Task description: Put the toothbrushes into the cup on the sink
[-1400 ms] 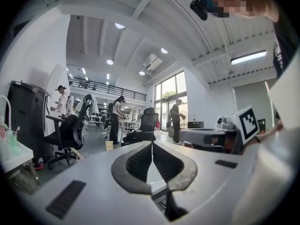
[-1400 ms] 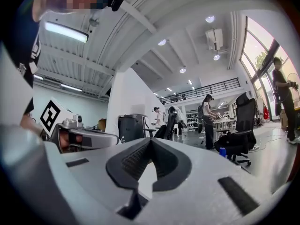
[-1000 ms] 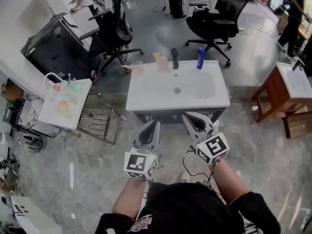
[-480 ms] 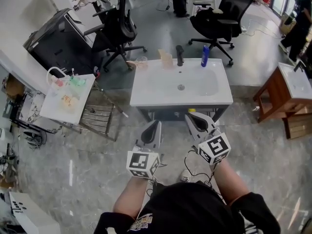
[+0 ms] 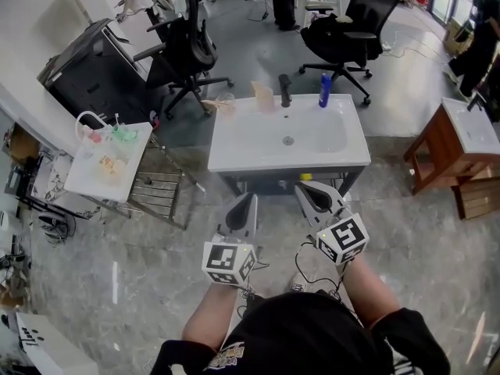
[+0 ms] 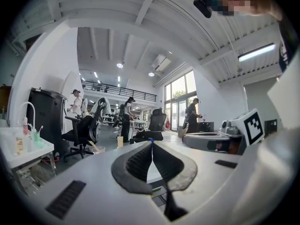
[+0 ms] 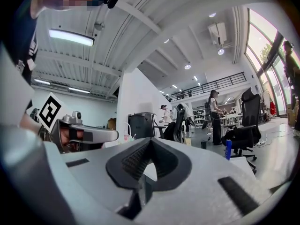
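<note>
The white sink (image 5: 242, 153) stands ahead of me on a dark cabinet. At its back left edge is a clear cup (image 5: 226, 101) with a thin, toothbrush-like stick (image 5: 209, 105) beside it, too small to tell more. A tan cup (image 5: 262, 96) stands next to the black faucet (image 5: 285, 90). My left gripper (image 5: 251, 197) and right gripper (image 5: 300, 185) hover side by side short of the sink's front edge, both shut with nothing between the pads. The left gripper view shows shut jaws (image 6: 151, 142) and the tan cup (image 6: 120, 141). The right gripper (image 7: 151, 140) is shut too.
A blue bottle (image 5: 325, 90) stands right of the faucet. A white side table (image 5: 86, 180) with bottles and a metal rack (image 5: 156, 194) are to the left. Office chairs (image 5: 187, 53) stand behind the sink. A wooden stand with a second basin (image 5: 461, 143) is at the right.
The head view has shifted slightly, so the sink sits a little differently in the picture. Both grippers stay shut in about the same place.
</note>
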Demonstrator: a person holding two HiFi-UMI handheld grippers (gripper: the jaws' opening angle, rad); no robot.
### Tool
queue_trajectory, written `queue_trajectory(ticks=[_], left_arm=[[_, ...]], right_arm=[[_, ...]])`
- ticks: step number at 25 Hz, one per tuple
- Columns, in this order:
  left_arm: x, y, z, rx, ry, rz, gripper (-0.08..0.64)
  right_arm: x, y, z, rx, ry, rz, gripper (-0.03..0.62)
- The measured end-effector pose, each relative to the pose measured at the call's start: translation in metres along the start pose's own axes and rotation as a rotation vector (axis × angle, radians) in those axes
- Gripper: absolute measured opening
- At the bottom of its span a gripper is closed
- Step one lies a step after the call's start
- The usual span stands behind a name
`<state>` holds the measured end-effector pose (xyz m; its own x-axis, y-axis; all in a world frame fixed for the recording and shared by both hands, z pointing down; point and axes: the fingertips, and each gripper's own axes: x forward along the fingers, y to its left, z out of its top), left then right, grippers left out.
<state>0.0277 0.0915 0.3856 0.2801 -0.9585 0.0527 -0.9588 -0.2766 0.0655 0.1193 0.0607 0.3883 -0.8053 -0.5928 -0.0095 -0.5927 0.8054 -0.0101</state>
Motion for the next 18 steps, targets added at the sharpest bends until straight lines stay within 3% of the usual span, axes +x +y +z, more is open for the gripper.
queue_trajectory(ticks=[18], left_arm=[[-0.003,-0.017,0.004,0.002,-0.011,0.013,0.008]], right_arm=[[-0.017,-0.004,0.006,-0.006,-0.003,0.007,0.006]])
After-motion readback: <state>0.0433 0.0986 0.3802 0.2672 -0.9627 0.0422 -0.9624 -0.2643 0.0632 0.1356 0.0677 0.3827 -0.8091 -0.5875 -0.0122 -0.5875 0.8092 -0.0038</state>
